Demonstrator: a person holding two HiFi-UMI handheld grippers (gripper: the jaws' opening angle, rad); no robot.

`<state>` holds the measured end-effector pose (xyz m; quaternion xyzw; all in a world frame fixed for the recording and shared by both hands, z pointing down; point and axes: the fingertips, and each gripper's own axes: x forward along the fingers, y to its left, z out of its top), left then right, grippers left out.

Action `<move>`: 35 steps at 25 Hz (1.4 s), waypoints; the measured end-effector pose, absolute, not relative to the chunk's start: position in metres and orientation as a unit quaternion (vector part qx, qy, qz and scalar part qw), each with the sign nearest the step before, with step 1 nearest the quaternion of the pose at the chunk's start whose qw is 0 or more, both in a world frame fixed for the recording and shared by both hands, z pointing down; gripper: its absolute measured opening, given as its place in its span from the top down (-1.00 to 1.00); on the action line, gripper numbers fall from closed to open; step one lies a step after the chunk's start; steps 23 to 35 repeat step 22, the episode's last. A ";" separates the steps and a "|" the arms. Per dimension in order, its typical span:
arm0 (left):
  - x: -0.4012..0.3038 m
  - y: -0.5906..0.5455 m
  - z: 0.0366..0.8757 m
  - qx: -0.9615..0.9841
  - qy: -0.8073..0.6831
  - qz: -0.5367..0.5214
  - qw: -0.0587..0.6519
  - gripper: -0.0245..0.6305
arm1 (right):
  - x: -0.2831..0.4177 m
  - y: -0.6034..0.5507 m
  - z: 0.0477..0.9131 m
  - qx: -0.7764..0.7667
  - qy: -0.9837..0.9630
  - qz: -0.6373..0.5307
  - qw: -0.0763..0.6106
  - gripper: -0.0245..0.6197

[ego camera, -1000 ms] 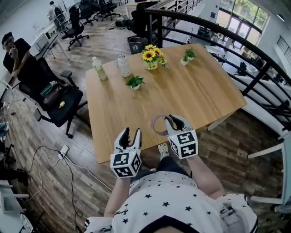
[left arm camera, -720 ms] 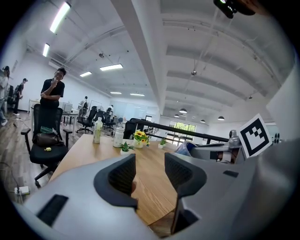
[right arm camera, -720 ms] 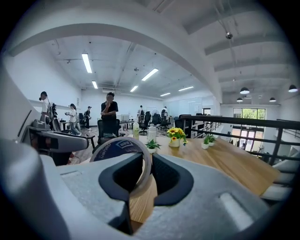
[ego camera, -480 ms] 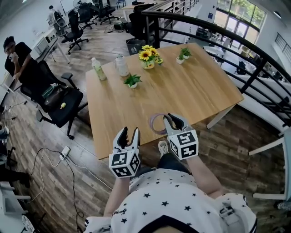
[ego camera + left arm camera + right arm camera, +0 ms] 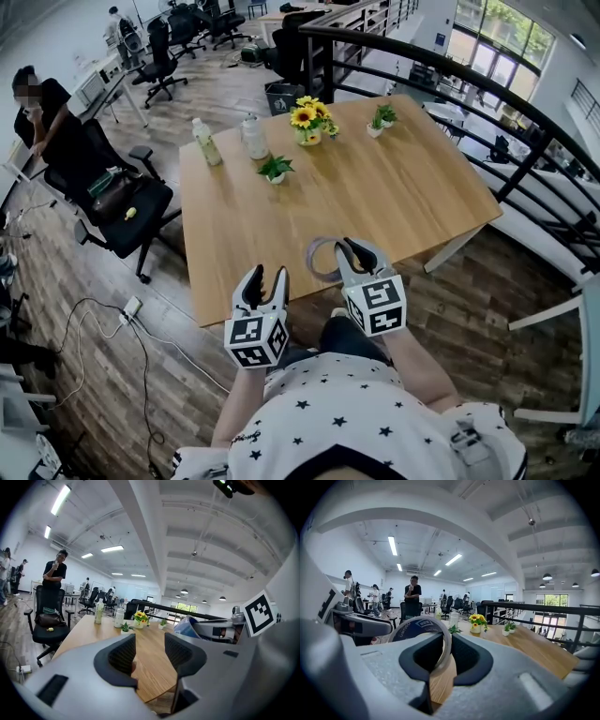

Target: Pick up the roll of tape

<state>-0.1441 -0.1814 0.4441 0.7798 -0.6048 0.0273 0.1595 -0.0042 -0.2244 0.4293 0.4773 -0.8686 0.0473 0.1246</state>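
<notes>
The roll of tape (image 5: pixel 321 259), a thin pale ring with a blue printed core, hangs over the near edge of the wooden table (image 5: pixel 403 187). My right gripper (image 5: pixel 346 249) has its rim between its pads, and the jaws are closing a little tighter on it. In the right gripper view the roll of tape (image 5: pixel 419 627) stands upright, pinched between the dark pads of the right gripper (image 5: pixel 446 652). My left gripper (image 5: pixel 264 277) stands open and empty to the left, by the table's front edge. The left gripper (image 5: pixel 150 649) has only tabletop between its jaws.
At the table's far side stand two bottles (image 5: pixel 203 142), a sunflower pot (image 5: pixel 308 117) and two small plants (image 5: pixel 277 169). A black office chair (image 5: pixel 117 202) stands left of the table, with a person (image 5: pixel 42 112) behind it. A dark railing (image 5: pixel 487 103) runs along the right.
My right gripper has risen slightly with the tape in it. The left gripper has drifted a little along the table's front edge.
</notes>
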 end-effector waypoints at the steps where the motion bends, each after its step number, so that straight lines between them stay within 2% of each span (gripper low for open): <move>1: -0.143 -0.184 0.444 0.779 -0.606 0.026 0.161 0.35 | -0.004 -0.227 0.428 0.477 -0.869 0.046 0.124 0.72; 35: -0.142 -0.221 0.439 0.769 -0.616 0.025 0.169 0.35 | -0.004 -0.261 0.430 0.460 -0.877 0.058 0.126 0.72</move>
